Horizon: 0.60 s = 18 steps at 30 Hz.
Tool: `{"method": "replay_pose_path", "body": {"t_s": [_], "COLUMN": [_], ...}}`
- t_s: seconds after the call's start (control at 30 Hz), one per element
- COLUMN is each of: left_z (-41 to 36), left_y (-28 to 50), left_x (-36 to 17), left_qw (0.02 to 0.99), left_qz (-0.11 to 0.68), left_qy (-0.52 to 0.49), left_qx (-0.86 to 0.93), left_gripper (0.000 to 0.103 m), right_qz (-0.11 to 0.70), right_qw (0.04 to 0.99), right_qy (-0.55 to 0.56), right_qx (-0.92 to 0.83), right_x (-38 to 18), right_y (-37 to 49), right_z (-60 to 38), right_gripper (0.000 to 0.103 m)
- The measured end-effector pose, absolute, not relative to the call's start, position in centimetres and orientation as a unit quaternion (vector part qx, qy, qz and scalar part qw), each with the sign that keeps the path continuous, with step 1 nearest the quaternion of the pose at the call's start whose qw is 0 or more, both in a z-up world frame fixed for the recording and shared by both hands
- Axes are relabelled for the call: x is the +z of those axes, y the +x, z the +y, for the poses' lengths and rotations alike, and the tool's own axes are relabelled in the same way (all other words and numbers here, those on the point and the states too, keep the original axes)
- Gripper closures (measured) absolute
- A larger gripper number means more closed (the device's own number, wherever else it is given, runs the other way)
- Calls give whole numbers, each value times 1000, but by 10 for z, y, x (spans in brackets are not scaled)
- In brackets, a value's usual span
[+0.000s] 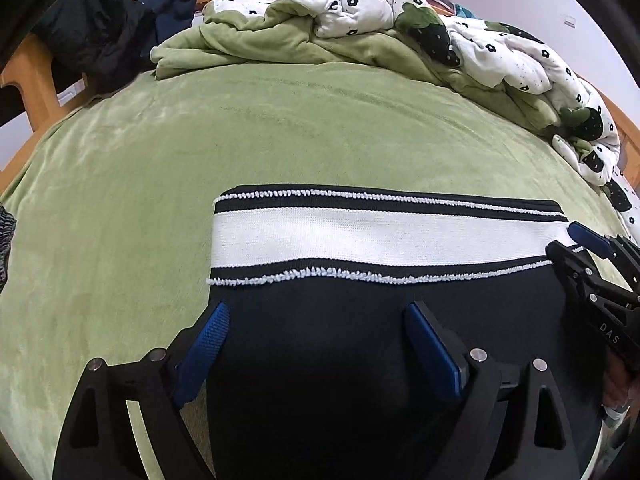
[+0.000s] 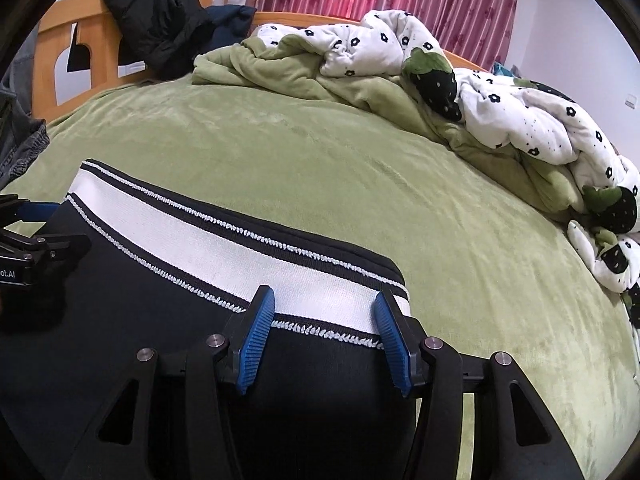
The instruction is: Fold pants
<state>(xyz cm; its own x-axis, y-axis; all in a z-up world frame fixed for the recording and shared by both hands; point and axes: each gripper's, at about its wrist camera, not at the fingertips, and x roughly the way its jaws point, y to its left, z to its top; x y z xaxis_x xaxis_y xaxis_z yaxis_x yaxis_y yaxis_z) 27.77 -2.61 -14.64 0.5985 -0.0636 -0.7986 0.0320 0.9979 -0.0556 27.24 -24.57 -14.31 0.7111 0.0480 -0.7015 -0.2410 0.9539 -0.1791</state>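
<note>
I see the pants (image 1: 360, 340) lying flat on the green bed (image 1: 280, 140), white-and-black waistband (image 1: 380, 236) toward the rumpled quilt (image 1: 500, 52). My left gripper (image 1: 316, 320) sits over the dark fabric at the pants' left edge, jaws spread wide, nothing pinched. My right gripper (image 2: 324, 312) straddles the waistband's right end, jaws parted, pads beside the cloth rather than pressing it. A dark jacket (image 2: 160, 20) hangs on the wooden bed frame (image 2: 52, 60).
</note>
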Motion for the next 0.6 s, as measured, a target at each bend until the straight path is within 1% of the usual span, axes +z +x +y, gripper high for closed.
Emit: {"method": "replay_pose_path", "body": {"t_s": [0.1, 0.2, 0.33, 0.4, 0.43, 0.5, 0.6], "left_z": [-26, -29, -46, -58, -63, -66, -57], "left_y": [277, 277, 275, 281, 287, 296, 302], "left_x": [-145, -138, -117, -113, -116, -126, -134], "left_qw": [894, 900, 920, 922, 919, 912, 909], "left_qz": [447, 435, 386, 377, 383, 399, 411], "left_qy": [-17, -10, 21, 46, 54, 54, 47], "left_qx": [-26, -37, -70, -74, -75, -73, -48], "left_gripper": [13, 19, 19, 18, 18, 18, 16], "right_qz": [376, 385, 397, 389, 384, 379, 397], "right_qw": [914, 911, 908, 912, 914, 911, 899], "right_qy": [-132, -123, -94, -75, -79, -124, -166], "right_qx": [77, 80, 93, 104, 108, 103, 86], "right_x": [-143, -140, -128, -122, -120, -124, -140], "right_y": [274, 276, 278, 278, 277, 282, 293], "right_z": [-245, -248, -253, -250, -245, -228, -216], "right_gripper": [52, 52, 51, 52, 52, 52, 51]}}
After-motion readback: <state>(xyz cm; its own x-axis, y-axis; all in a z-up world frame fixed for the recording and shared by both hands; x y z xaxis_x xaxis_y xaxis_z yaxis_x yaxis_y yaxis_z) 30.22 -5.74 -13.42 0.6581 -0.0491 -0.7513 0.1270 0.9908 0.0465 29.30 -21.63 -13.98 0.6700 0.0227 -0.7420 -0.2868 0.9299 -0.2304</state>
